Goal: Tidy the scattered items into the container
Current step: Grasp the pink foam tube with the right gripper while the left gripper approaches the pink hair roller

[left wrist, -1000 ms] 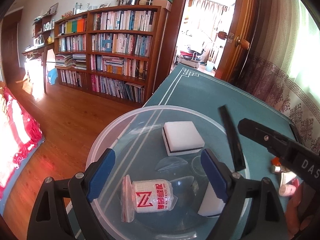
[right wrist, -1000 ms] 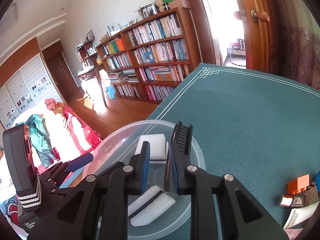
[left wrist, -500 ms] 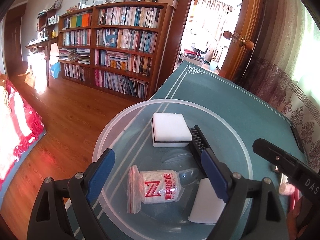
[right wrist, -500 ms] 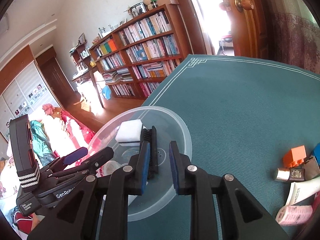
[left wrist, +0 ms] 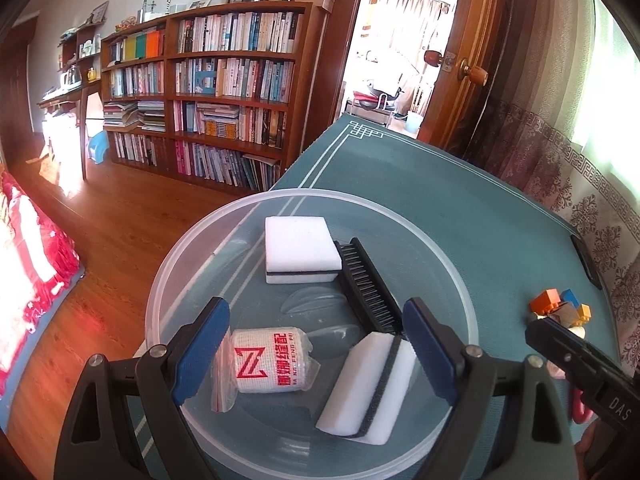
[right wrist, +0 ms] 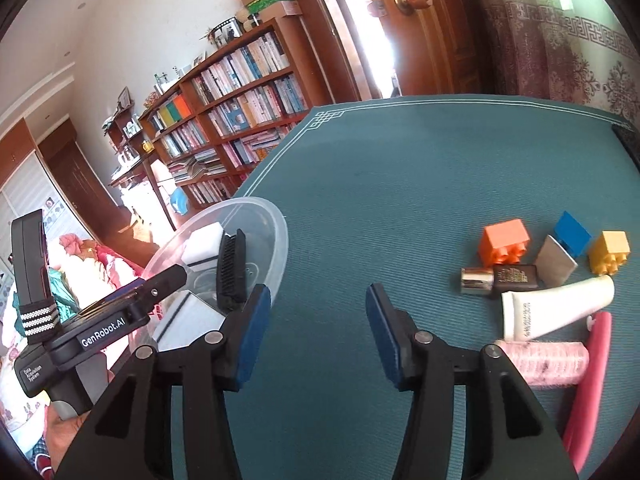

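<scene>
Listing contents: a clear round plastic container (left wrist: 448, 264) fills the lower centre of the left wrist view, resting on the green table mat (left wrist: 460, 200) at its corner. Inside it: one white sponge with a dark underside (left wrist: 298, 246) lying flat toward the upper middle; a black comb (left wrist: 366, 284) touching that sponge's right edge and running diagonally down to the right; a second white-and-dark sponge (left wrist: 368, 388) propped on its side at lower right, its upper end meeting the comb; a white thread roll in a clear bag with red lettering (left wrist: 268, 362) at lower left. The left gripper (left wrist: 316, 354) hangs over the container's near rim with both blue-padded fingers spread wide, holding nothing. The right gripper (right wrist: 318, 332) occupies the bottom centre of the right wrist view above bare mat, its fingers likewise apart and empty, the container just to its left. Items outside the container, grouped at the right of that view: an orange block (right wrist: 505, 245), a blue block (right wrist: 573, 233), a yellow block (right wrist: 609, 251), a grey card (right wrist: 556, 261) leaning beside the blue block, a small dark bottle with a silver cap (right wrist: 498, 279), a white tube (right wrist: 556, 310), a pink roll (right wrist: 544, 362) and a pink strip-shaped object (right wrist: 590, 384) partly cut off by the frame edge.
</scene>
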A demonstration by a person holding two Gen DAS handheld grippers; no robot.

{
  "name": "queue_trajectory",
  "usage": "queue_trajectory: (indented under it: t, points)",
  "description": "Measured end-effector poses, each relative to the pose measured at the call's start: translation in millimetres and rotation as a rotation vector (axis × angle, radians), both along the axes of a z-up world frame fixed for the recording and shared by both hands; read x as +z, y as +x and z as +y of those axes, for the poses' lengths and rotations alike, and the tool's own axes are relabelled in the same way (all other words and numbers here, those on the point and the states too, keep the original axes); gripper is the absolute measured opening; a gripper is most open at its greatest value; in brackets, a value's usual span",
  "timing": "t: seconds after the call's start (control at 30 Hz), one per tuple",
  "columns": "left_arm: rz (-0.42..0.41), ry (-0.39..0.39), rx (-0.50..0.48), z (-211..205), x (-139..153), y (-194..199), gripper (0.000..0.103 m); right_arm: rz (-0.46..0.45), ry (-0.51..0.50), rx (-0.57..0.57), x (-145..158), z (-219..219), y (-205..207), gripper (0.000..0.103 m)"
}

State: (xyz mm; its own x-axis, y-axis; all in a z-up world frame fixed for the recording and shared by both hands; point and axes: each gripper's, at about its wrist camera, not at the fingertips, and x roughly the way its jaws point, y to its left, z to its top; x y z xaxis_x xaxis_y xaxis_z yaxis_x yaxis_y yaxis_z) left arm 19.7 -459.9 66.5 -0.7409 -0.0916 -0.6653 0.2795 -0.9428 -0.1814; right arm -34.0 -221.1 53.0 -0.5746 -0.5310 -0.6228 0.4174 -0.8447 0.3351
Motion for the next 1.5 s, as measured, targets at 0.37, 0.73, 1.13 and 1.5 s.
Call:
queue_trajectory:
  t: [0.37,0.73,1.13,1.5]
  points:
    - [0.01,-0.021,-0.059,34.4,8.5,-5.1,0.091,0.078,0.097,-0.222,1.5,77.8,31.6,0.053]
    - [0.007,-0.088,-0.172,91.6,16.2,-14.8,0.091,0.055,0.106,-0.323,-7.7,129.1,42.0,0.053]
    - [-0.019,-0.129,-0.313,146.9,15.7,-21.9,0.091,0.009,0.13,-0.405,-16.8,158.7,37.1,0.053]
    - [-0.054,-0.105,-0.382,171.7,8.8,-24.5,0.091,-0.05,0.189,-0.433,-34.6,168.8,28.8,0.053]
